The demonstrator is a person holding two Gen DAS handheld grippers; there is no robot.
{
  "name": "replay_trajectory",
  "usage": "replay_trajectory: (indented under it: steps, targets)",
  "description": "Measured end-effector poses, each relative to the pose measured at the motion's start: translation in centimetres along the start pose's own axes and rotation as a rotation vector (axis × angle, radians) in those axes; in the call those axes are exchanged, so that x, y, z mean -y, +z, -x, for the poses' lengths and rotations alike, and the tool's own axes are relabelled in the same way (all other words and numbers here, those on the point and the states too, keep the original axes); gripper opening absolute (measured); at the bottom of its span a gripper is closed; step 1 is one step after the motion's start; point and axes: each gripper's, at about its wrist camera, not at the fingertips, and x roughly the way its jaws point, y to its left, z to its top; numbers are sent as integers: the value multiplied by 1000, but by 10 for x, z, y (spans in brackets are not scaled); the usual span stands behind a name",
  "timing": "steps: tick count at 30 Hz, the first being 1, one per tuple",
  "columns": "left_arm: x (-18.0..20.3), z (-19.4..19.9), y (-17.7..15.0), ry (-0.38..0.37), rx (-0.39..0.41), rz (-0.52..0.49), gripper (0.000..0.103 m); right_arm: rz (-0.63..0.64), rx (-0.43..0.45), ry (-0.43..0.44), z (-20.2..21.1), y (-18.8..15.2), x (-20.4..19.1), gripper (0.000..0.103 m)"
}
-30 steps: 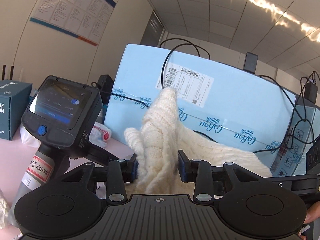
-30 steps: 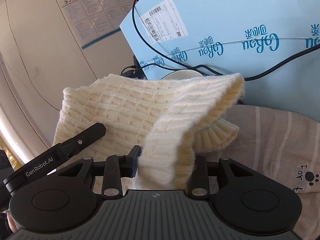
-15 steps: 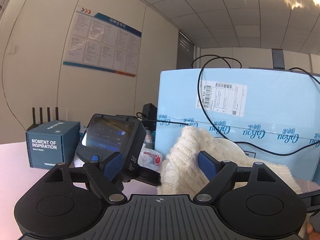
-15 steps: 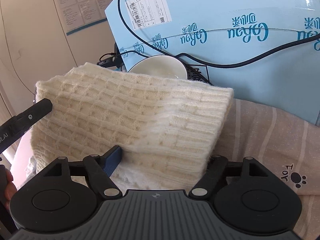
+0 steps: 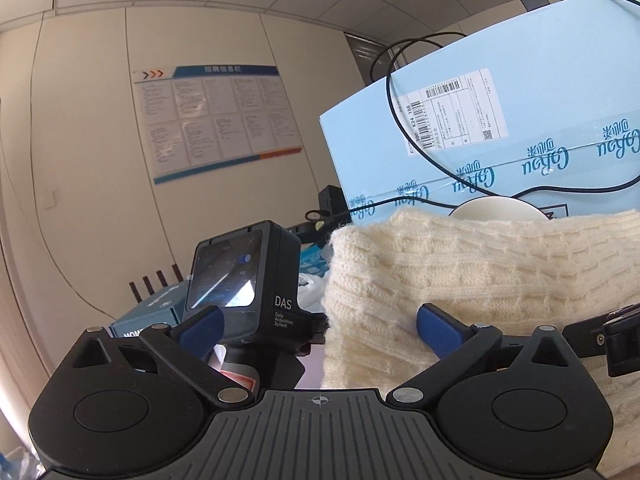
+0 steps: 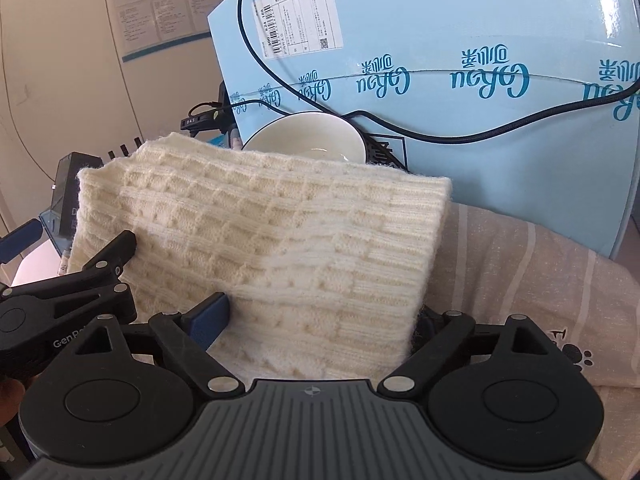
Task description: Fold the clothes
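A folded cream knit sweater (image 6: 272, 248) lies in a thick stack in front of me, on a striped beige garment (image 6: 532, 272). It also shows in the left wrist view (image 5: 472, 280) at the right. My left gripper (image 5: 320, 328) is open and empty at the sweater's left edge; its right finger rests against the knit. My right gripper (image 6: 320, 320) is open, its jaws spread wide over the near edge of the sweater, holding nothing. The left gripper's finger (image 6: 108, 256) shows at the sweater's left side.
A large light-blue carton (image 6: 460, 80) with black cables stands just behind the sweater. A white bowl (image 6: 308, 136) sits between them. A black DAS screen unit (image 5: 240, 280) on a stand and a small blue box (image 5: 148, 316) stand at the left.
Both grippers have let go of the sweater and opened wide. The lifted knit has dropped flat into a folded stack. The left gripper has swung left and lower.
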Motion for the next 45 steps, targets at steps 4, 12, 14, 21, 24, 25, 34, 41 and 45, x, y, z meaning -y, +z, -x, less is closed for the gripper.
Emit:
replay_trajectory:
  steps: [4, 12, 14, 21, 24, 25, 34, 41, 45]
  targets:
    - [-5, 4, 0, -14, 21, 28, 103, 20, 26, -40, 27, 1, -5, 91]
    - [-11, 42, 10, -53, 149, 51, 103, 45, 73, -66, 86, -2, -7, 103]
    - [-12, 59, 12, -70, 153, 69, 103, 47, 72, -46, 99, -4, -8, 103]
    - [-23, 118, 16, -108, 74, 200, 103, 34, 65, 18, 143, -14, -6, 103]
    - [-23, 135, 19, -103, 34, 227, 103, 16, 67, 42, 160, -20, 2, 103]
    - [-23, 141, 20, -100, 22, 234, 103, 8, 76, 43, 164, -21, 5, 103]
    - [-11, 176, 26, -138, -128, 324, 103, -15, 109, 14, 191, -23, 30, 103]
    - [-4, 182, 23, -68, -268, 436, 103, 6, 74, -11, 199, -21, 37, 103]
    - [-1, 188, 22, -5, -274, 409, 103, 10, 54, -14, 200, -22, 37, 103]
